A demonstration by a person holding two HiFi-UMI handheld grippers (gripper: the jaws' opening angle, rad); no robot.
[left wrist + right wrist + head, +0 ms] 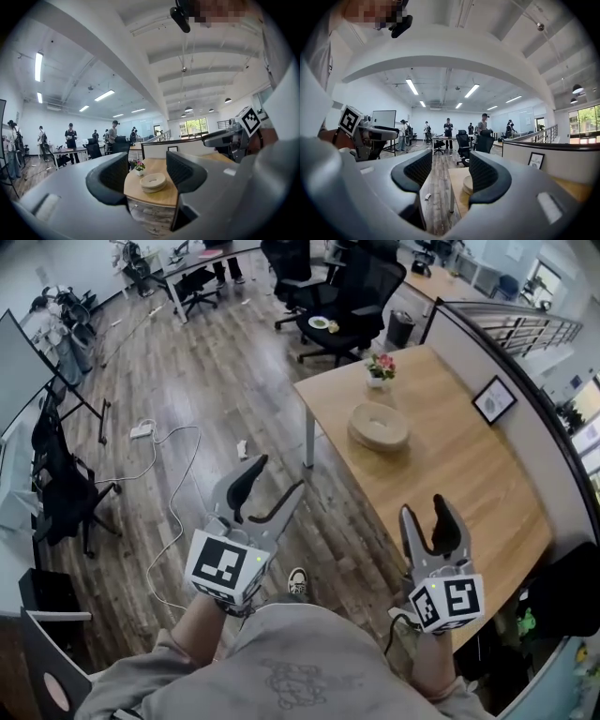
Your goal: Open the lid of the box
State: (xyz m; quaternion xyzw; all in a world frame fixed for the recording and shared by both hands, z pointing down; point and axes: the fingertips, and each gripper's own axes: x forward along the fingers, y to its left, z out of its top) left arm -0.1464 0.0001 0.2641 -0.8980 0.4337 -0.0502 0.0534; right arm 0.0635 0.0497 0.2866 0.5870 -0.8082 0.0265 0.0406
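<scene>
The box (pixel 380 439) is round and pale. It sits on the wooden tabletop (pixel 459 484), toward the far end, with its lid (pixel 379 418) on top and shut. It looks low and flat, so I think the lid can be lifted by its edge while the bottom is held down. Near the box, behind it, is a little flower pot (pixel 379 371) with pink flowers. Well off to the side, a small picture frame (pixel 494 399) stands by the wall at the back of the tabletop. Nothing touches the box. The left tongs (pixel 278 476) hang over the floor (pixel 216 390), beside the tabletop, and point toward the box. In the left gripper view the box shows far off in the gap between the two jaws. These jaws are apart and hold nothing. The right tongs (pixel 422 508) hang over the near part of the tabletop and point forward too, with jaws apart and nothing in them. Both are far from the box, so I think the job is not started yet. The person probably holds them open and aimed like this to be ready to reach in, one to hold the box and one to take the lid. A white cable (pixel 173 493) lies on the floor, and black chairs (pixel 352 306) stand beyond the tabletop.
</scene>
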